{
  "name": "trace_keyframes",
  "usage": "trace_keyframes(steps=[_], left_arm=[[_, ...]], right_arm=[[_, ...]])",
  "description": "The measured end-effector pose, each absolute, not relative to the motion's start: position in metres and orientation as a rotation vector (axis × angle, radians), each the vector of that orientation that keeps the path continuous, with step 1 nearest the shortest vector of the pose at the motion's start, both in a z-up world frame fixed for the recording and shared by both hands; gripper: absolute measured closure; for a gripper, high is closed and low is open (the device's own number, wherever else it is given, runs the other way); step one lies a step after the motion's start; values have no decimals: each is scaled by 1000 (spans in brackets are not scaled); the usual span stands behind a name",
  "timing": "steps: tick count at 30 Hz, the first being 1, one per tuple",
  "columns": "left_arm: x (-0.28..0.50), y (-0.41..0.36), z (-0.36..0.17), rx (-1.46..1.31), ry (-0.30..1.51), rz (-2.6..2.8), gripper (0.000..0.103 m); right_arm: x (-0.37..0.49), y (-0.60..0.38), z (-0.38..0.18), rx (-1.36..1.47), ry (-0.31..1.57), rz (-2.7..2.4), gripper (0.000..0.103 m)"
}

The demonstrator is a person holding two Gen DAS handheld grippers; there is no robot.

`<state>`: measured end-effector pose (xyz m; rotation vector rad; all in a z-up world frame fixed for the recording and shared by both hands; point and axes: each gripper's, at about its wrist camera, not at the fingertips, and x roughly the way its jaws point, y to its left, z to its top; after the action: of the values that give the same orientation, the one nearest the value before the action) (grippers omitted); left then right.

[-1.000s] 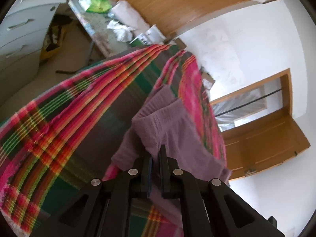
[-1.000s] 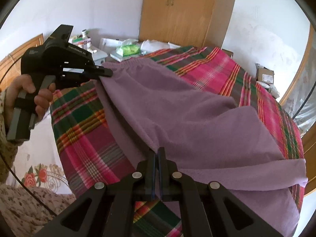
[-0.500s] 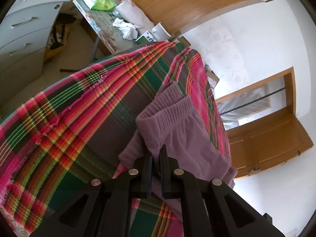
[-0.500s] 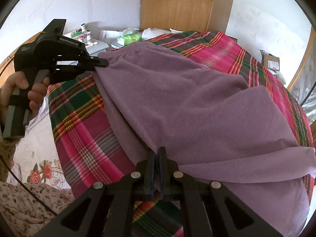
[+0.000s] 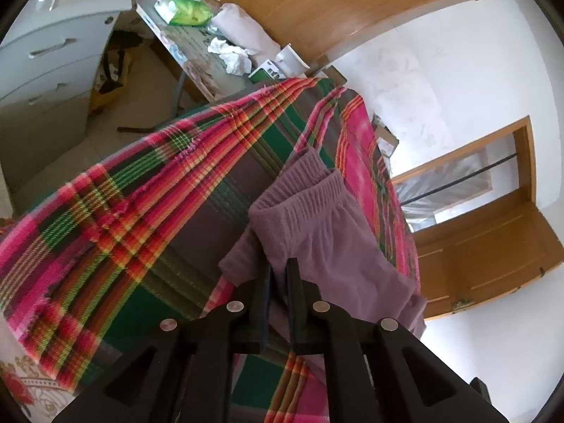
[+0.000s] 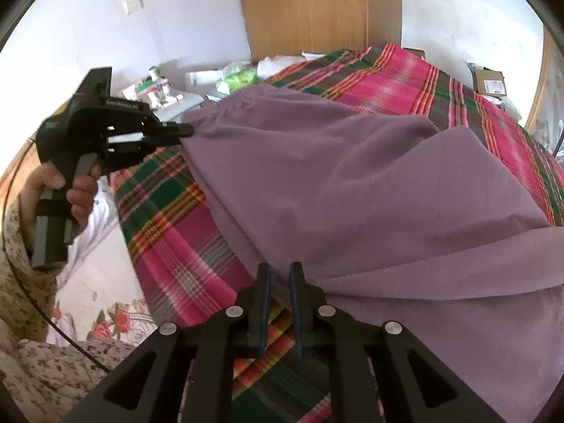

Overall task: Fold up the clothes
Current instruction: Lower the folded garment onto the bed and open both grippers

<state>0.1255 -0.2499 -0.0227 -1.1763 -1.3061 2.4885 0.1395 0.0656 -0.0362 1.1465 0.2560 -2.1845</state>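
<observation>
A purple garment with an elastic waistband lies spread on a plaid blanket. My left gripper is shut on the waistband corner. The right wrist view shows the same garment draped across the blanket. There the left gripper, held by a hand, pinches the far left corner. My right gripper is at the garment's near edge. Its jaws stand slightly apart, with the cloth edge at the tips and plaid showing through the gap.
A cluttered desk with a green bag and a white drawer unit stand beyond the bed's end. A wooden wardrobe is at the back and a wooden door is on the right. A floral sheet hangs below the blanket.
The right gripper's jaws have parted from nearly closed. The garment has settled lower and flatter on the blanket. The left gripper has kept its hold on the waistband.
</observation>
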Motion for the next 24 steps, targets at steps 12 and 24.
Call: trace_keyframes(steps=[12, 24], left_arm=[[144, -236, 6, -1087, -1078, 2582, 95], [135, -107, 29, -1047, -415, 2375, 80]], right_arm=[[139, 146, -13, 1106, 30, -2404, 87], [102, 272, -4, 1178, -289, -2814, 65]])
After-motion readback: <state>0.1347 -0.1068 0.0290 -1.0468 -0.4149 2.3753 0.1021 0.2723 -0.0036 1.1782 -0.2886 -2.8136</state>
